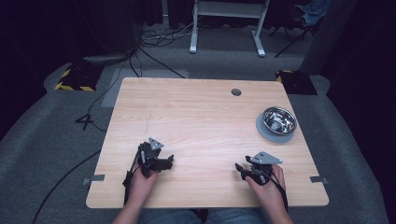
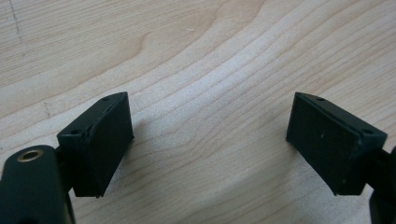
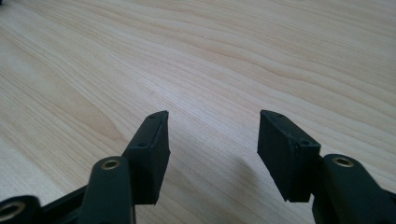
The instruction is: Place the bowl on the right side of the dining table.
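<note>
My left gripper (image 1: 168, 161) rests low over the near left part of the wooden table (image 1: 196, 116), held by a hand. In the left gripper view my left gripper (image 2: 210, 126) stands open wide, with only bare wood between its black pads (image 2: 105, 140). My right gripper (image 1: 241, 169) sits near the front right of the table and points left. In the right gripper view my right gripper (image 3: 212, 135) is open too, close above the wood, and nothing lies between its pads (image 3: 285, 154).
A shiny metal bowl (image 1: 279, 120) sits on a grey round mat (image 1: 266, 132) near the table's right edge. A round cable hole (image 1: 236, 92) is at the far side. Cables and a white desk frame (image 1: 226, 23) lie on the floor beyond.
</note>
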`<state>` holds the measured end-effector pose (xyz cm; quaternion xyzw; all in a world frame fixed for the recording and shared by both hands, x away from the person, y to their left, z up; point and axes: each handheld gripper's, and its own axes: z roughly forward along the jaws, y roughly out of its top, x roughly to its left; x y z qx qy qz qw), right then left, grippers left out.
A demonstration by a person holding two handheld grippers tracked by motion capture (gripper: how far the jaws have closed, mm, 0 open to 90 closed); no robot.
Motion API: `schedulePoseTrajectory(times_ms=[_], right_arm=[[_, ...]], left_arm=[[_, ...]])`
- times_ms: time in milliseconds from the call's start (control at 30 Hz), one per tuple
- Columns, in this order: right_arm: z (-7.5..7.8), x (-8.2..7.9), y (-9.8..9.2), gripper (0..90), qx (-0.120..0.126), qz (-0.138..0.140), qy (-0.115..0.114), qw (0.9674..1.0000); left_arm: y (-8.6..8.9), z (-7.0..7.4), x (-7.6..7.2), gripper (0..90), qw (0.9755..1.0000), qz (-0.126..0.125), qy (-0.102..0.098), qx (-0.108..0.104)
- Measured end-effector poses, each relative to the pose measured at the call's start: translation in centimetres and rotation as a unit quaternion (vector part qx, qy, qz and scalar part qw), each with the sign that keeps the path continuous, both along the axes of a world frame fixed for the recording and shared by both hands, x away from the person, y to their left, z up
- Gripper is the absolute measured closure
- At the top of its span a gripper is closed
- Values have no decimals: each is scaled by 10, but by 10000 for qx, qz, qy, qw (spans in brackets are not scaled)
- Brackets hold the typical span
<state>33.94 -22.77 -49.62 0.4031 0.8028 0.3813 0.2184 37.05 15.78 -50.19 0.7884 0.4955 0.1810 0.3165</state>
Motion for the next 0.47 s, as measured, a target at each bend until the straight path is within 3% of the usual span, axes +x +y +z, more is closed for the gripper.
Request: schedulePoseTrajectory(times_ms=[133, 300, 467], right_arm=[[-7, 0, 2, 386, -35, -7, 240, 9997], [-8, 7, 1, 151, -93, -242, 417, 9988], [-8, 8, 2, 118, -77, -249, 454, 9986]], left_arm=[[0, 0, 0, 146, 10000, 0, -1, 5], [0, 0, 0, 146, 10000, -4, 8, -7], [0, 0, 0, 146, 10000, 0, 5, -1]])
